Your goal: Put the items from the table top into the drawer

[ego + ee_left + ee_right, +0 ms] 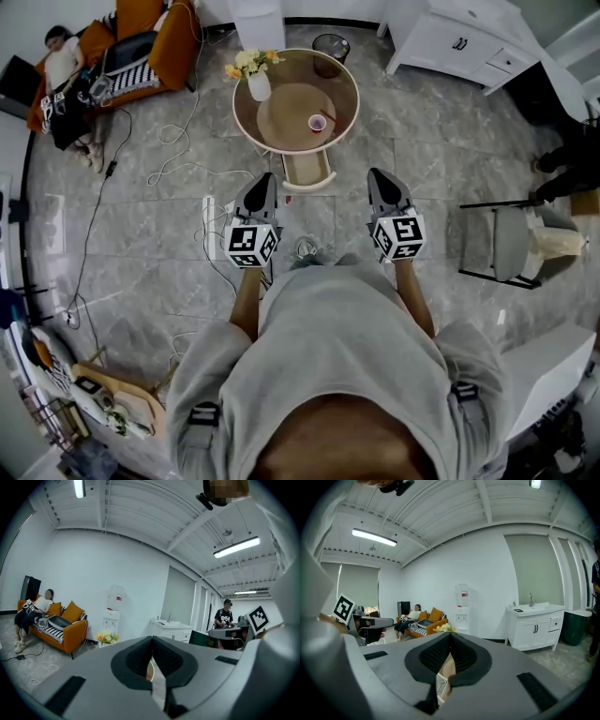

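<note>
A round glass-topped table [281, 127] stands ahead of me on the floor. On it are a white vase of yellow flowers [254, 73] and a small red cup [318, 123]. A pale drawer [307, 172] sticks out open from the table's near side. My left gripper [266, 176] is held in the air just left of the drawer, my right gripper [376, 172] to its right. Both are short of the table. Each has its jaws together with nothing between them, as the left gripper view [152, 638] and the right gripper view [450, 633] also show.
An orange sofa [141, 52] with a person on it is at the far left, with cables [178, 150] trailing over the floor. A dark bin [330, 45] sits behind the table, a white cabinet [459, 37] at the far right, a grey chair [511, 246] on my right.
</note>
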`<state>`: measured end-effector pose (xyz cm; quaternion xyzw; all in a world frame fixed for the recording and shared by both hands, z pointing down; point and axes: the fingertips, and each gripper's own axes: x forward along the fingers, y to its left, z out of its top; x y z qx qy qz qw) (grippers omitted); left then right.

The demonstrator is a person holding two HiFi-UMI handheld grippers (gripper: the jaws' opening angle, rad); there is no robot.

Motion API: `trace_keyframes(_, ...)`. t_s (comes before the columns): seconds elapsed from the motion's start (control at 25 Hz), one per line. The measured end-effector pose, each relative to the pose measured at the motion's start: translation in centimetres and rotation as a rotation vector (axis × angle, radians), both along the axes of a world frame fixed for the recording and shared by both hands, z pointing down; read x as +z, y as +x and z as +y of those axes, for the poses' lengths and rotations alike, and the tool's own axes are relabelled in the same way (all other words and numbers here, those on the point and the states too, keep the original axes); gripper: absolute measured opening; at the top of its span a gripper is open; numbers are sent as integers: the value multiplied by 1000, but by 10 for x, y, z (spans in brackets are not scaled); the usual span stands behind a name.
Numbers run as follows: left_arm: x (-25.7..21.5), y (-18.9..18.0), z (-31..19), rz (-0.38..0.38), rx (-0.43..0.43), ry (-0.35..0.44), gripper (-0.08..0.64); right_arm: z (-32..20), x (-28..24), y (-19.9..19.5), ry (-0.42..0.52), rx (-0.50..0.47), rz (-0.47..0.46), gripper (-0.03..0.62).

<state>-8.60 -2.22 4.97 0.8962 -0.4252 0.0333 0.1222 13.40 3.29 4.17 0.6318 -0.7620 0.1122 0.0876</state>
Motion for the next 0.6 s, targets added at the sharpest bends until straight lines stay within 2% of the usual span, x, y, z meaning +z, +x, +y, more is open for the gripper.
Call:
trace_keyframes(0.36,17,21,-41,-15,61,-41,17,-25,25,12,-75,40,-14,23)
trace_keyframes(0.6,36,31,-59,-34,52,-88,17,-51,48,19,-123,15,-36,25)
